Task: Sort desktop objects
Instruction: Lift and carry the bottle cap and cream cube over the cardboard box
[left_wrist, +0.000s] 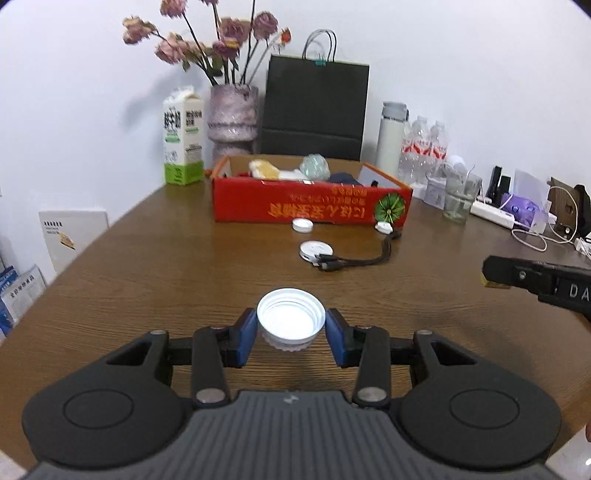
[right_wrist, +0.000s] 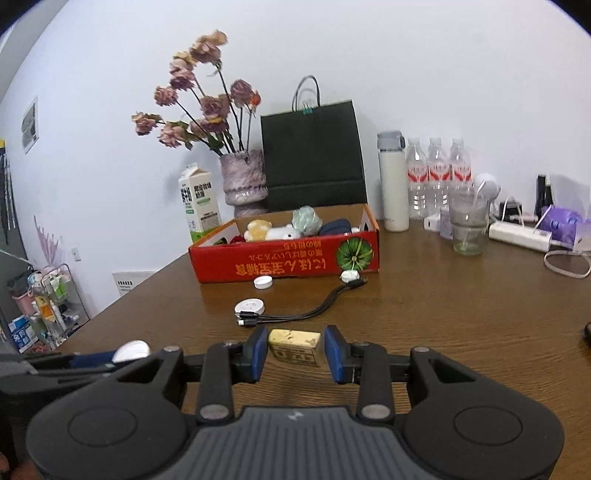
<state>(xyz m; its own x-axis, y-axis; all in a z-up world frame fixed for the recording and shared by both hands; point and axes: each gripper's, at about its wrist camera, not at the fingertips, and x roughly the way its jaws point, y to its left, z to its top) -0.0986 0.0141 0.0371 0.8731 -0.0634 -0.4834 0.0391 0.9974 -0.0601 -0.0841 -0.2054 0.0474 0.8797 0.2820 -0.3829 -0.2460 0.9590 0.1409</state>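
My left gripper (left_wrist: 291, 328) is shut on a white screw cap (left_wrist: 291, 318), open side up, held above the wooden table (left_wrist: 147, 266). My right gripper (right_wrist: 294, 350) is shut on a small yellowish block (right_wrist: 294, 343) with a printed label. A red cardboard box (left_wrist: 310, 206) holding soft toys and other things stands ahead in the middle; it also shows in the right wrist view (right_wrist: 284, 262). In front of it lie a small white cap (left_wrist: 302, 225), a white round disc (left_wrist: 316, 250) and a black multi-plug cable (left_wrist: 354, 260). The right gripper shows at the right edge of the left wrist view (left_wrist: 495, 275).
A milk carton (left_wrist: 183, 138), a vase of dried flowers (left_wrist: 232, 118) and a black paper bag (left_wrist: 314, 107) stand behind the box. A white flask (left_wrist: 391, 138), water bottles (left_wrist: 424, 147), a glass (left_wrist: 460, 197) and a power strip (left_wrist: 493, 214) with cables fill the right side.
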